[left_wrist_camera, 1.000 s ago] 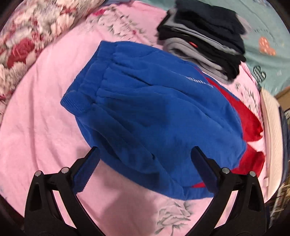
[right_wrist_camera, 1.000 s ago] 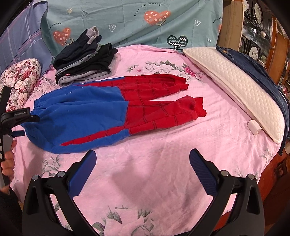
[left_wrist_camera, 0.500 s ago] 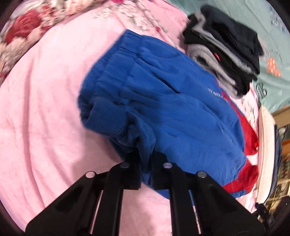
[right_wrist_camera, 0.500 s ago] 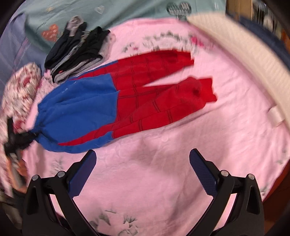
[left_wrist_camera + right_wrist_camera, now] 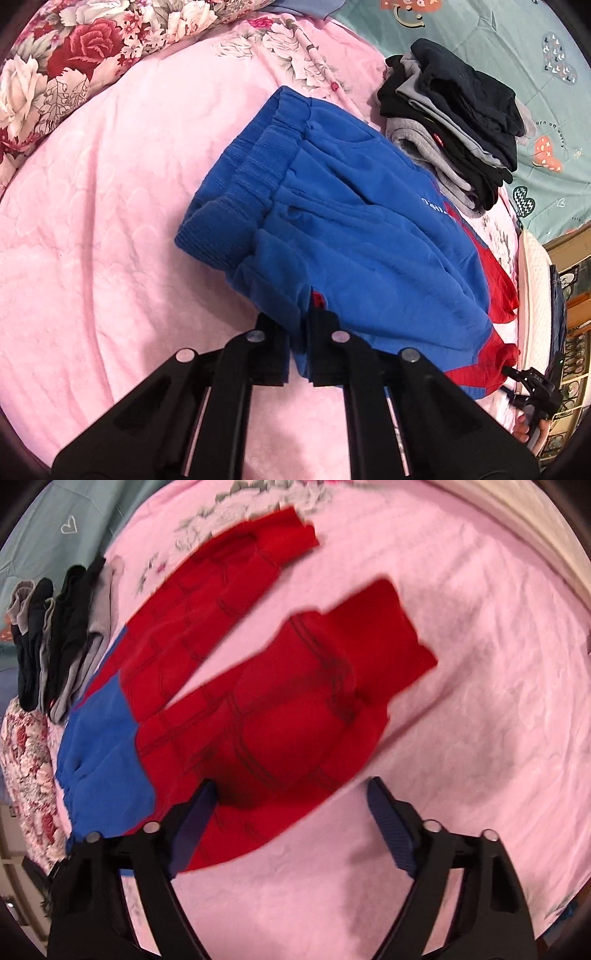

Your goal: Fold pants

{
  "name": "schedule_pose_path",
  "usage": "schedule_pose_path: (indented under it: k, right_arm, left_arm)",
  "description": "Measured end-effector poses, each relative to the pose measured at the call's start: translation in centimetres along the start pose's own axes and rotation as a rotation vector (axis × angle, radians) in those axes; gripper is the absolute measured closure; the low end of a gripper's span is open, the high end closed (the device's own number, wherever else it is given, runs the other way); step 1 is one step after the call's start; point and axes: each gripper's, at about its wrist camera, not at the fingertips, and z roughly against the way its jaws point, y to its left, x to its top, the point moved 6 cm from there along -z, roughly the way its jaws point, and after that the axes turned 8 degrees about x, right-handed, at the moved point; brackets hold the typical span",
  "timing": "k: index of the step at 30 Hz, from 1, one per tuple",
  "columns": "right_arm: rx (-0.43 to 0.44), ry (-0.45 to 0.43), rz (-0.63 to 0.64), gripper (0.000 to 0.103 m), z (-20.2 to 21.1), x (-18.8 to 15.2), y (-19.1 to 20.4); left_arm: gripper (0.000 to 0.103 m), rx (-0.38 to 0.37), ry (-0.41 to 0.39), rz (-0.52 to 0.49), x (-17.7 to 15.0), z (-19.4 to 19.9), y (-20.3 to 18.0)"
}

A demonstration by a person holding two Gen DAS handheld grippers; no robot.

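1. Count first: one pair of blue-and-red fleece pants [image 5: 354,236], two black two-finger grippers, one stack of folded dark and grey clothes [image 5: 454,122], one rose-print floral pillow [image 5: 66,55], one cream quilted pillow [image 5: 535,295]. Everything sits on a pink quilted bedspread [image 5: 110,221], with a teal heart-print sheet [image 5: 517,44] at the far end.

2. The pants are thick and fuzzy. The top part is blue with a gathered elastic waistband, which is bunched and folded over near the left corner. The two legs are red with thin dark web-like lines; in the right wrist view they spread apart in a V, cuffs pointing away. That view is motion-blurred, so finer detail isn't readable.

3. The left gripper [image 5: 300,334] is pinched tight on the near edge of the blue part, just below the waistband. A fold of blue fabric, with a sliver of red showing, is squeezed between the two fingers, and the cloth rises a bit at the pinch.

4. The right gripper [image 5: 290,814] has its jaws spread wide, holding nothing. It's right at the near edge of the closer red leg: the left finger [image 5: 192,812] overlaps the fabric, while the right finger [image 5: 391,830] is over bare bedspread.

5. The pants lie flat across the middle of the bed, waist end toward the floral pillow, with the clothes stack just beside the blue part.
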Motion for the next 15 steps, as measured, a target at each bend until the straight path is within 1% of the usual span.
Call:
schedule_pose_path:
  k: [1, 2, 4, 6, 8, 10, 13, 14, 15]
  right_arm:
    - [0.018, 0.004, 0.004, 0.087, -0.2, 0.1, 0.1]
    - [0.041, 0.005, -0.015, 0.097, -0.3, 0.1, 0.0]
    - [0.042, -0.012, -0.027, 0.097, 0.1, -0.1, 0.0]
    - [0.052, -0.054, 0.0, 0.097, 1.8, -0.7, 0.5]
    - [0.079, -0.08, 0.027, 0.097, 3.8, -1.6, 0.7]
    - [0.09, -0.08, 0.059, 0.097, 5.1, -3.0, 0.8]
    - [0.073, -0.038, 0.101, 0.097, 5.1, -5.5, -0.2]
    - [0.059, -0.021, 0.105, 0.097, 4.4, -6.2, -0.5]
    - [0.05, -0.012, 0.109, 0.097, 4.0, -6.7, -0.8]
  left_arm:
    - [0.097, 0.005, -0.003, 0.002, -0.1, 0.0, 0.1]
    - [0.097, 0.01, -0.005, 0.004, -0.2, 0.0, 0.2]
    - [0.097, 0.015, -0.016, 0.009, -0.6, 0.6, 0.4]
    - [0.097, 0.024, -0.056, 0.001, -1.2, 2.1, 0.8]
    - [0.097, 0.027, -0.119, 0.006, -1.9, 4.6, 1.5]
    - [0.097, 0.025, -0.151, 0.01, -2.7, 6.4, 2.5]
    - [0.097, 0.03, -0.136, 0.015, -4.2, 7.0, 3.6]
    - [0.097, 0.04, -0.126, -0.003, -4.7, 6.7, 3.6]
    - [0.097, 0.066, -0.108, -0.029, -5.2, 5.9, 3.6]
